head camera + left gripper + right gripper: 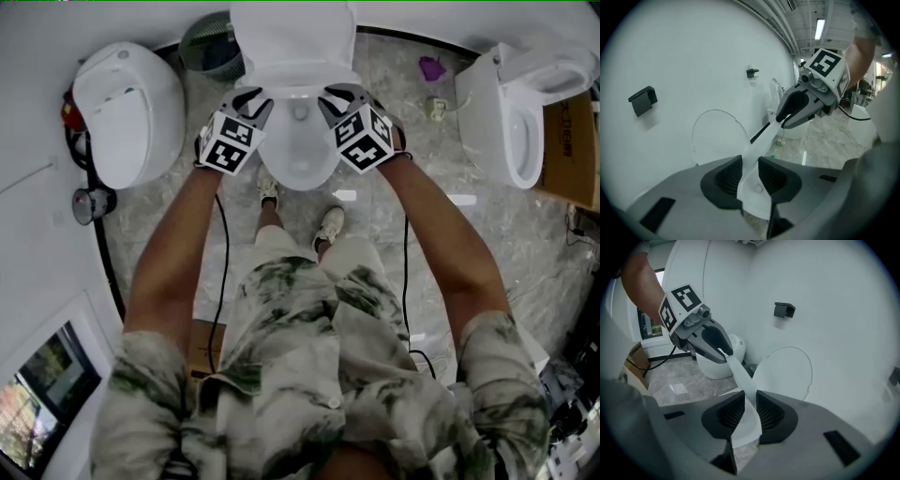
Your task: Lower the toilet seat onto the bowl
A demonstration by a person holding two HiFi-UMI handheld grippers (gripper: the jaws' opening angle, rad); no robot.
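Note:
A white toilet stands at the top centre of the head view, with its lid [292,37] raised against the wall and its bowl [302,159] below. The toilet seat [298,91] hangs tilted over the bowl, held at both sides. My left gripper [246,101] grips the seat's left side and my right gripper [342,98] its right side. In the left gripper view the seat rim [761,145] runs between the pads of the left gripper [750,176] across to the right gripper [806,105]. In the right gripper view the right gripper [749,416] pinches the seat [740,378] in front of the lid [785,373].
Another white toilet [127,112] stands at the left and a third [520,112] at the right. A grey bin [211,42] sits beside the lid. A cardboard box [574,150] is at the far right. The person's feet [328,225] stand before the bowl.

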